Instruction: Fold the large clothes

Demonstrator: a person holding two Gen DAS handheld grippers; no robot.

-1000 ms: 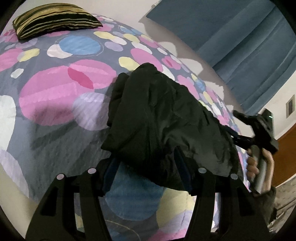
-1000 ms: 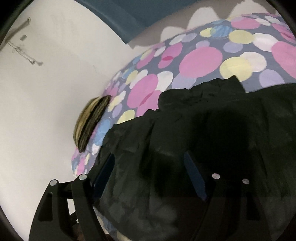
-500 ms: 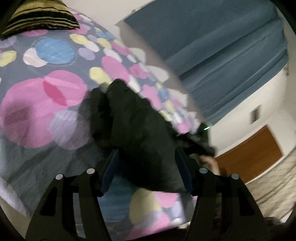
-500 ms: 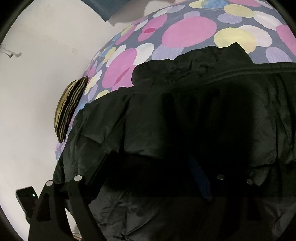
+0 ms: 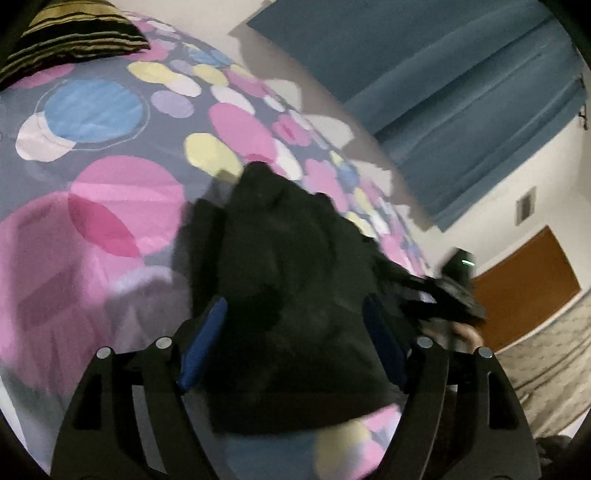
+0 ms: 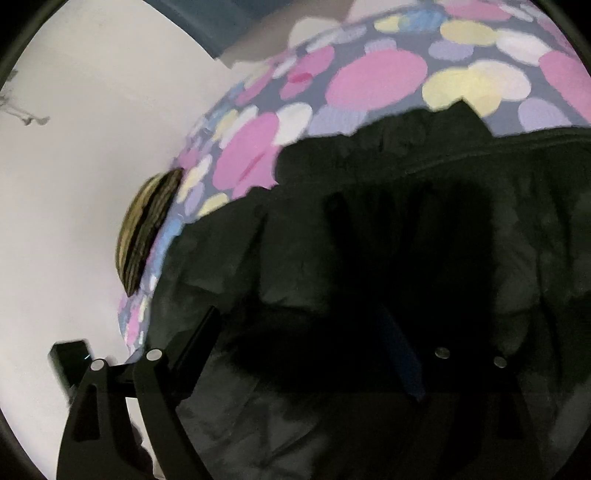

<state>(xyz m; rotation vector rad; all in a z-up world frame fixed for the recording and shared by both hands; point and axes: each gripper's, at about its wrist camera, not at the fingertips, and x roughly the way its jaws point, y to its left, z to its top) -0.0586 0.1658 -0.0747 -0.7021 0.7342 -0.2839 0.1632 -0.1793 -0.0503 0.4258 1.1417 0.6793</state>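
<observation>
A black puffy jacket (image 5: 295, 280) lies bunched on the polka-dot bedspread (image 5: 110, 206). My left gripper (image 5: 295, 328) is open, its blue-padded fingers (image 5: 203, 336) straddling the jacket's near end. The right gripper shows in the left wrist view (image 5: 454, 291) at the jacket's far right side, blurred. In the right wrist view the jacket (image 6: 406, 258) fills the lower frame. My right gripper (image 6: 306, 354) is open with the fabric between and over its fingers; one blue pad (image 6: 402, 358) shows through. The left gripper's body (image 6: 70, 362) shows at the lower left.
A striped gold and black pillow (image 5: 70, 33) lies at the far end of the bed, also in the right wrist view (image 6: 144, 232). Blue curtains (image 5: 443, 81) hang behind the bed. A brown door (image 5: 524, 284) and patterned floor (image 5: 546, 373) are at right.
Both grippers have closed in on the jacket. The jacket has been drawn together and lifted toward the near bed edge; it now fills more of both views. The right gripper sits closer to mine.
</observation>
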